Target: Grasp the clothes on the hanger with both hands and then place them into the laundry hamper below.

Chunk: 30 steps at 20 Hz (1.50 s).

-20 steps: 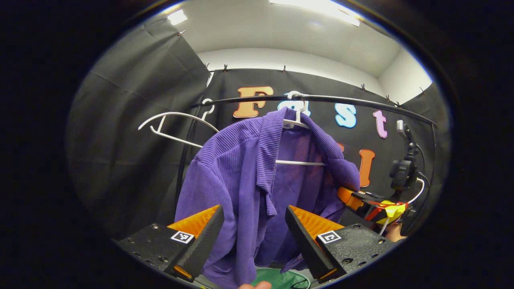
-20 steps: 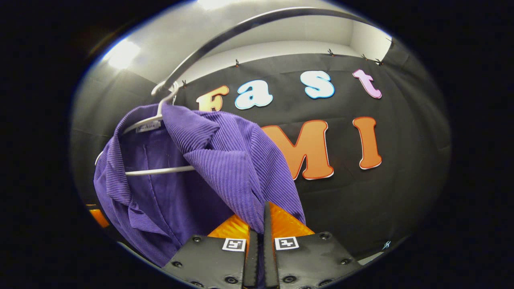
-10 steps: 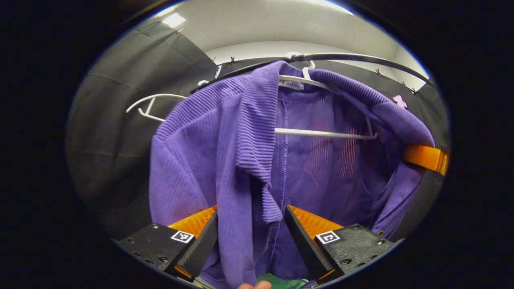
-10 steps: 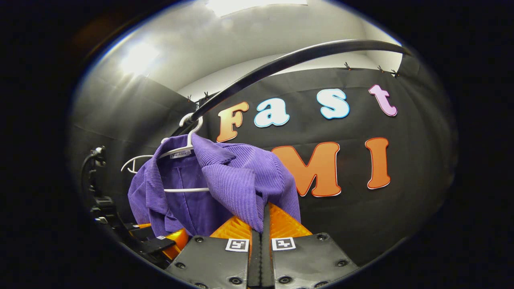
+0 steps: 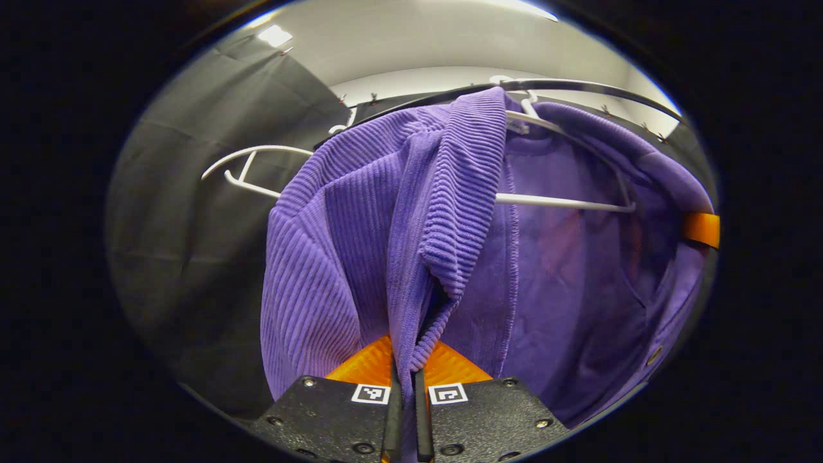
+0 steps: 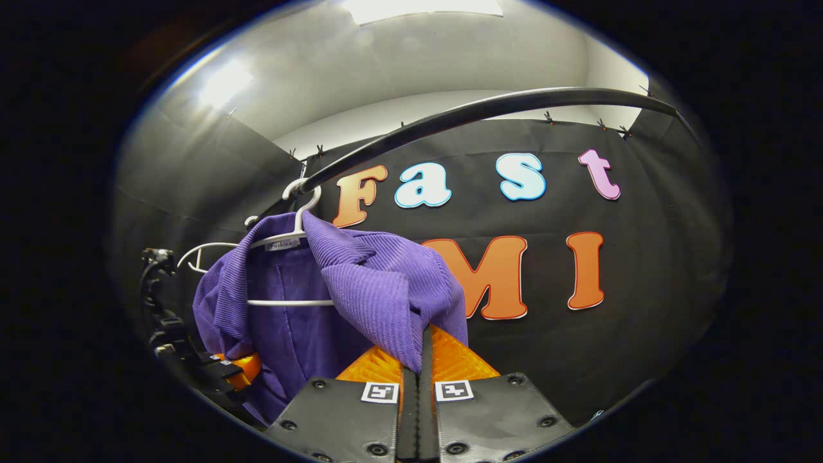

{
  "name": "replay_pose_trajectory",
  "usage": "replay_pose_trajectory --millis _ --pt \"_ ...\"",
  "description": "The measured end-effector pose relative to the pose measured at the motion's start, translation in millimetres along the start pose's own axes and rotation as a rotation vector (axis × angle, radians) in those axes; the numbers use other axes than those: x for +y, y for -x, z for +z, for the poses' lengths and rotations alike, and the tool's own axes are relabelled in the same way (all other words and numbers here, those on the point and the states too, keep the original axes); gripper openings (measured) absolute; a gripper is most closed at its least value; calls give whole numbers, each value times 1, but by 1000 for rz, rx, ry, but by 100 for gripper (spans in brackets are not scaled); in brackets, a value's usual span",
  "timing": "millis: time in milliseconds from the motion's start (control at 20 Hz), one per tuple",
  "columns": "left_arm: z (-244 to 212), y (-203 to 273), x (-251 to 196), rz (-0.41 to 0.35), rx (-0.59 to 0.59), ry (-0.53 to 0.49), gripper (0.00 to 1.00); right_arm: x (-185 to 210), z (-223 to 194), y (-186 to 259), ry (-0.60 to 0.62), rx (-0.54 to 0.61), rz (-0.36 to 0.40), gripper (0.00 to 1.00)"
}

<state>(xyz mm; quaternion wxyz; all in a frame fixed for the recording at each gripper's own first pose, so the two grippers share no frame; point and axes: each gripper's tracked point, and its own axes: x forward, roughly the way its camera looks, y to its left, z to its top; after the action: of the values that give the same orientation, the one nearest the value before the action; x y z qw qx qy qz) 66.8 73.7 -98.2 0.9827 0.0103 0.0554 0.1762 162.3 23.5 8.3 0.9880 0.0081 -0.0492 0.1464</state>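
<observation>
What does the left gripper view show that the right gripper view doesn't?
Left gripper view: the left gripper, jaws shut on the jacket's front edge, and the jacket's open inside up close. Right gripper view: the right gripper, jaws shut on the jacket's shoulder cloth. Both: the jacket on its hanger, the rail, a spare hanger and part of the other gripper.

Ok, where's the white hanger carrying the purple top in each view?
Left gripper view: white hanger, upper right of centre, bar crossing inside the purple top.
Right gripper view: the hanger is left of centre.
Shared landmark: black rail holding its hook.
</observation>
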Motion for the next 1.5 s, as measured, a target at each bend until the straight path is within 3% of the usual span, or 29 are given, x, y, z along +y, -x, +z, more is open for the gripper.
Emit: replay_pose_trajectory --millis 200,350,550,700,800,1150,1200,1500 --pt "61 37 17 -7 -109 -121 6 -5 4 -3 3 -34 -59 7" --pt "106 40 39 -11 -169 -62 4 -9 8 -7 7 -50 -83 7" --pt "181 37 88 64 -270 -33 6 -14 11 -8 -18 -63 -99 7" --pt "208 23 115 100 -277 23 4 -16 16 -9 -35 -71 -105 7" --pt "215 12 133 122 -287 22 9 -16 20 -7 -44 -76 -103 7" --pt "126 -32 153 125 -95 -26 9 -19 36 2 -6 -107 -116 7" --pt "109 -36 151 117 -72 -18 4 -19 38 3 5 -110 -120 7" --pt "23 -44 124 52 35 21 6 -28 58 -9 24 -159 -165 7"
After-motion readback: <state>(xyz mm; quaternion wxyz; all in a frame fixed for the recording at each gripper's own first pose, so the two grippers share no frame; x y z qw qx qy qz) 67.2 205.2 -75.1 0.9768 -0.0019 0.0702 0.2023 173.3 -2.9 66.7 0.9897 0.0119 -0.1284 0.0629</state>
